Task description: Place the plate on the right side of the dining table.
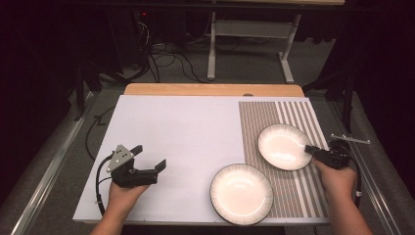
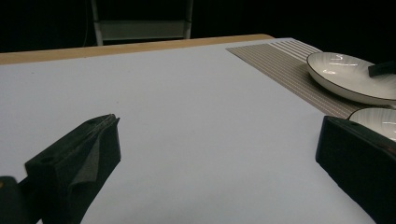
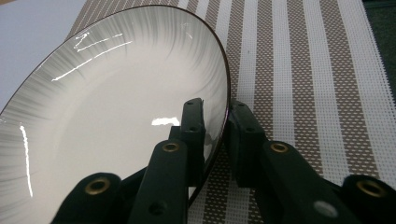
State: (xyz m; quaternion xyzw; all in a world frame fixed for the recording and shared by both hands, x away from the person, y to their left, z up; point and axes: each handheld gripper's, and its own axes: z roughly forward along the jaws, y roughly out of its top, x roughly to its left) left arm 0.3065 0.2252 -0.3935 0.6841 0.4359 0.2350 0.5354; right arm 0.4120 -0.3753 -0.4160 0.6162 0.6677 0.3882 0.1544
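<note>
Left tongs (image 1: 149, 155) hover with jaws wide apart; right tongs (image 3: 216, 122) are clamped, forearm reaching forward.

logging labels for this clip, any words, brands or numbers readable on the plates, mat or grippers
None can be read.
Far plate, clamped at its rim by the right hand-held gripper: grey radial streaks, no text.
Near plate: no text.
Striped placemat: stripes, no text.
Left hand-held gripper, open: no markings legible.

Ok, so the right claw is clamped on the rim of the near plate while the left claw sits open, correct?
Not quite. The right claw grips the rim of the far plate, on the striped mat, as the high view shows; the near plate lies untouched. The left claw is open.
</note>
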